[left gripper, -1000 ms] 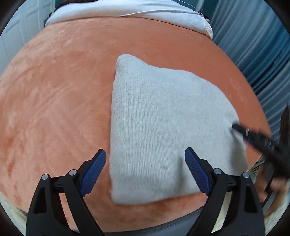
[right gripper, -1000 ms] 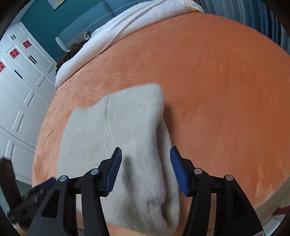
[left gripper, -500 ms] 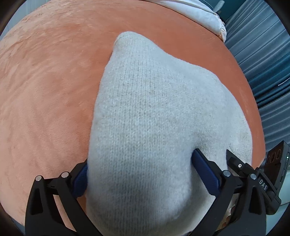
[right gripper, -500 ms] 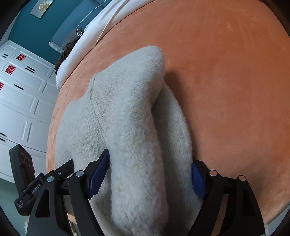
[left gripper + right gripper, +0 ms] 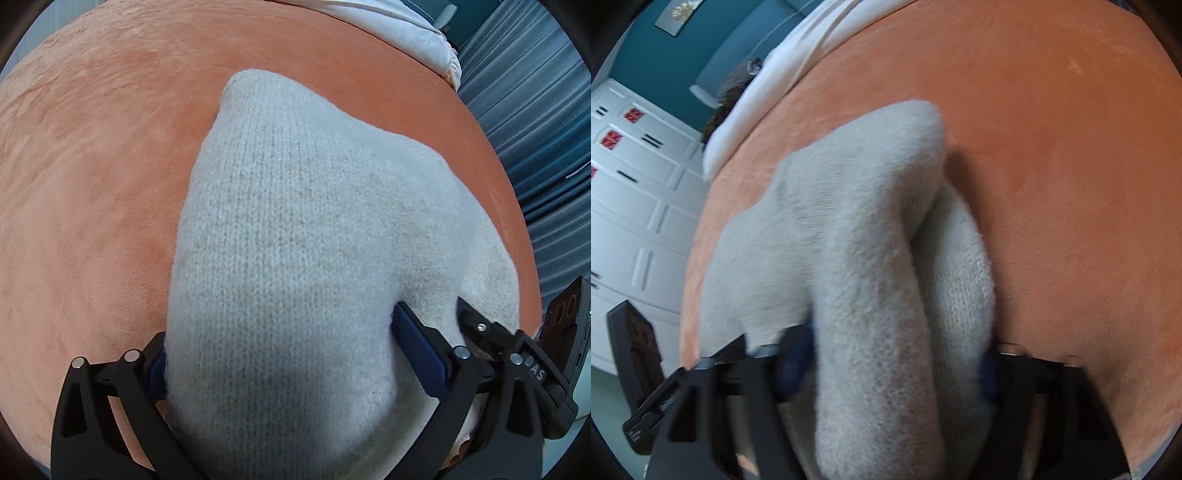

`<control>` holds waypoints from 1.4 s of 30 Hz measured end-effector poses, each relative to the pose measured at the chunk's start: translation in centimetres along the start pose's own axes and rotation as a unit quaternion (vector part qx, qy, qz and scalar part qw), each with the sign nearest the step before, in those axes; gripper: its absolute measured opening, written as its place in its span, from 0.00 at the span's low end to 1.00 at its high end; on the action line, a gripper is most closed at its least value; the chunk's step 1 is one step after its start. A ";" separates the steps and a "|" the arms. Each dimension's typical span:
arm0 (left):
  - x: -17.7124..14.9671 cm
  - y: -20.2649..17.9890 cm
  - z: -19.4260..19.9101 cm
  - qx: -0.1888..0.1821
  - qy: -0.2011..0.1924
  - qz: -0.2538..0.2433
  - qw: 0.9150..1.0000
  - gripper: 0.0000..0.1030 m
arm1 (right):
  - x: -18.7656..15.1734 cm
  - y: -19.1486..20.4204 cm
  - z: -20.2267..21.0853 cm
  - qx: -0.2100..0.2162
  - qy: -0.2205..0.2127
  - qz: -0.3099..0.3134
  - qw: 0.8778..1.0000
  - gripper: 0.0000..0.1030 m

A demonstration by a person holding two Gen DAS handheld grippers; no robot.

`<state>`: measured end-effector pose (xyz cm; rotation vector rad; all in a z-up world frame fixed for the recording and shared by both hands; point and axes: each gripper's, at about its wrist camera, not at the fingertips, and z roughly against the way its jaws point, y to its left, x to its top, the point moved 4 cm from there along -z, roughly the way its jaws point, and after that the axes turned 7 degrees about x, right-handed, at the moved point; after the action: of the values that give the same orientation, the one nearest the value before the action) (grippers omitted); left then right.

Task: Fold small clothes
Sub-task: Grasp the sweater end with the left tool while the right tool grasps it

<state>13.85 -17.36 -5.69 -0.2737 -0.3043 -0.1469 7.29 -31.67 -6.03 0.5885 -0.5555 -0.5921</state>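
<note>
A folded beige knit garment (image 5: 314, 221) lies on an orange plush bedspread (image 5: 92, 184). My left gripper (image 5: 280, 339) straddles the garment's near end. Its jaws are closing, and the cloth bulges up between the blue pads (image 5: 417, 354), which dent it. In the right wrist view the garment (image 5: 857, 229) shows a thick rolled fold along its right edge. My right gripper (image 5: 892, 358) has that fold bunched between its jaws. They are closing on it, with the pads mostly buried in the cloth. The picture there is blurred.
White bedding (image 5: 406, 29) lies along the far edge of the bedspread. Blue curtains (image 5: 535, 147) hang to the right. White wardrobe doors (image 5: 635, 221) and a teal wall (image 5: 665, 55) stand to the left. The right gripper's black body (image 5: 524, 362) sits close beside my left gripper.
Both grippers dropped from above the flat garment onto its near edge. The cloth now bulges up between each pair of jaws, and the right jaws have narrowed on the fold.
</note>
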 end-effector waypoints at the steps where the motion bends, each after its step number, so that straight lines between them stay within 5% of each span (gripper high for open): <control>1: -0.1 -0.2 0.6 0.003 -0.005 -0.008 1.000 0.83 | 0.2 0.1 0.2 0.000 -0.001 -0.004 1.000 0.39; 3: -0.5 -0.9 2.0 0.008 -0.016 -0.034 0.999 0.64 | 0.2 0.9 1.2 -0.003 -0.003 0.014 1.000 0.34; 6: -1.3 -1.6 4.1 0.009 -0.023 -0.082 0.996 0.51 | -0.3 2.1 3.3 0.000 -0.013 0.034 0.999 0.31; 13: -5.8 -2.8 6.7 -0.028 0.014 -0.102 0.994 0.50 | -4.4 1.0 8.8 -0.004 -0.024 0.023 0.999 0.31; 17: -7.5 -3.6 5.5 0.007 0.010 -0.128 0.992 0.55 | -6.7 -1.0 8.2 -0.033 -0.009 0.007 0.999 0.36; 25: -7.4 -2.9 5.3 0.007 0.011 -0.120 0.993 0.58 | -6.6 -1.8 6.7 -0.040 -0.011 0.007 0.999 0.49; 33: -7.7 -3.4 6.9 -0.007 0.001 -0.130 0.991 0.48 | -6.6 -2.1 8.8 -0.019 -0.028 0.005 0.999 0.33; 42: -6.2 -5.6 16.8 -0.092 -0.082 -0.147 0.982 0.46 | -5.8 3.6 18.5 0.005 -0.123 0.060 0.991 0.31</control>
<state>2.36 -17.19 9.13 -0.4246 -0.4957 -0.4462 -7.07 -31.87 7.46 0.4906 -0.8216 -0.5521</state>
